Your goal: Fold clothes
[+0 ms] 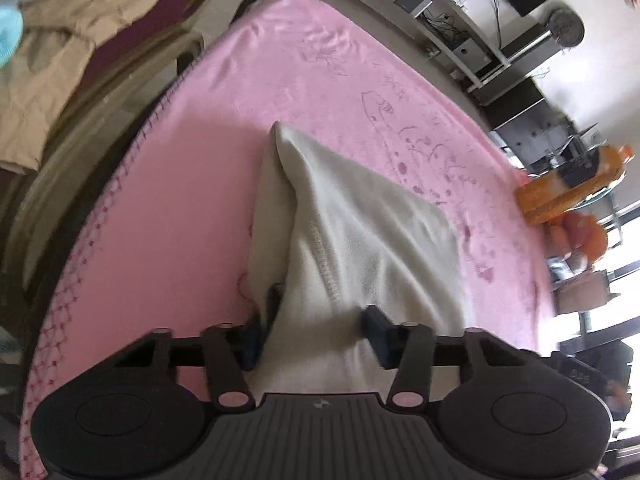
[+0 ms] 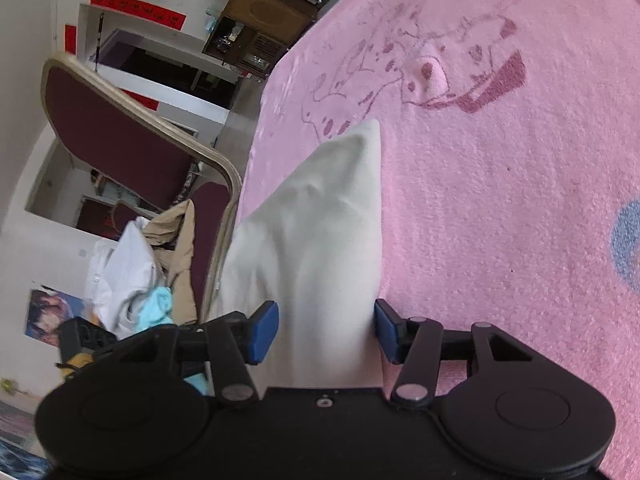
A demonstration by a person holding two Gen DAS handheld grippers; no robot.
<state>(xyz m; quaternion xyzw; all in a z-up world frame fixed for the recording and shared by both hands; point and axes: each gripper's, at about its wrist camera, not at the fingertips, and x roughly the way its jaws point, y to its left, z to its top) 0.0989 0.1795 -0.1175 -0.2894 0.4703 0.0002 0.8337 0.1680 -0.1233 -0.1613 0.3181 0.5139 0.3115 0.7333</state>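
A white cloth [image 1: 360,232] lies bunched into a ridge on the pink blanket [image 1: 208,184], its far corner resting flat. My left gripper [image 1: 316,334] has the cloth's near end filling the gap between its blue pads; the fabric drapes over the left finger and also runs under the right one. In the right wrist view the same white cloth [image 2: 320,220] narrows into my right gripper [image 2: 324,332], whose pads touch it on both sides. Both sets of jaws stand partly apart with the cloth pressed between them.
A maroon chair [image 2: 120,128] stands beside the pink blanket's [image 2: 500,200] edge, holding a tan garment [image 1: 52,64] and other piled clothes [image 2: 132,272]. An orange bottle [image 1: 572,184] and oranges sit at the far right. Shelves and cables line the wall.
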